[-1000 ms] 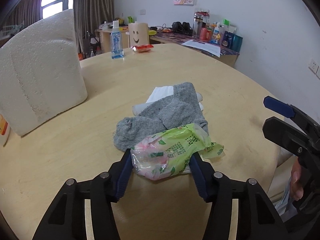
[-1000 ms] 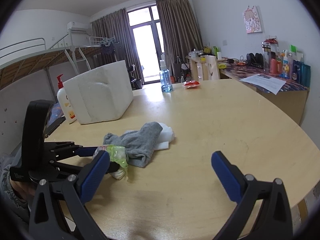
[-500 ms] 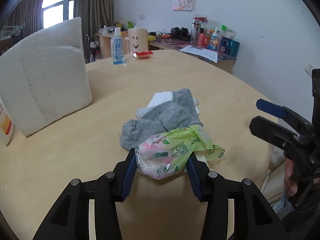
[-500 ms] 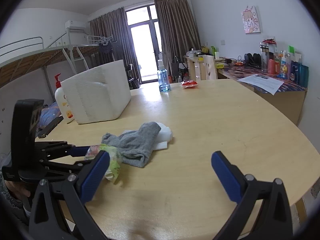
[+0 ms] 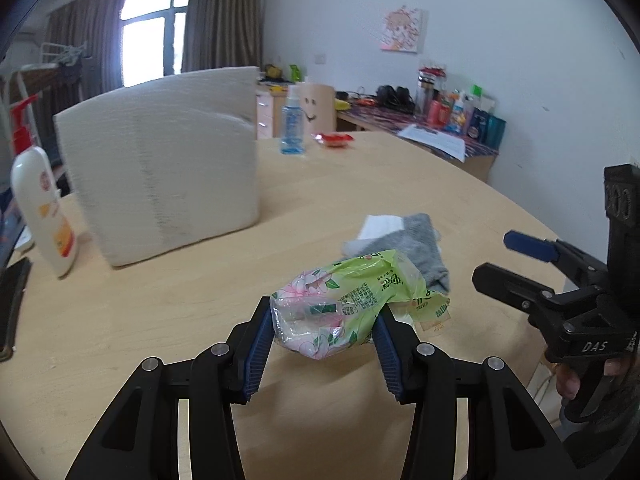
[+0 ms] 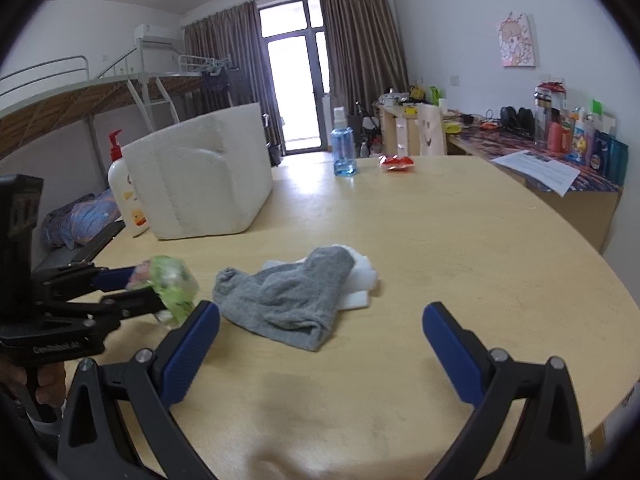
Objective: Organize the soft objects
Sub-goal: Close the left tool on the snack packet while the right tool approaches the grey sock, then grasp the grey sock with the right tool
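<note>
My left gripper (image 5: 324,320) is shut on a green and pink tissue packet (image 5: 348,300), held a little above the round wooden table (image 5: 360,184). From the right wrist view the same packet (image 6: 172,284) shows blurred at the left, in the left gripper (image 6: 156,286). A grey sock (image 6: 292,296) lies crumpled on the table, partly over a white folded cloth (image 6: 360,276). The sock (image 5: 420,248) and the white cloth (image 5: 378,226) lie just beyond the packet in the left wrist view. My right gripper (image 6: 320,332) stands open and holds nothing, just short of the sock.
A big white foam box (image 6: 200,184) stands at the table's left. A white pump bottle (image 6: 124,192) is beside it. A blue spray bottle (image 6: 343,148) and a red wrapper (image 6: 396,162) sit at the far edge. A cluttered desk (image 6: 560,152) lines the right wall.
The left gripper has lifted the tissue packet off the sock and carried it left, toward the foam box. The right gripper has drifted slightly; the sock and cloth stay put.
</note>
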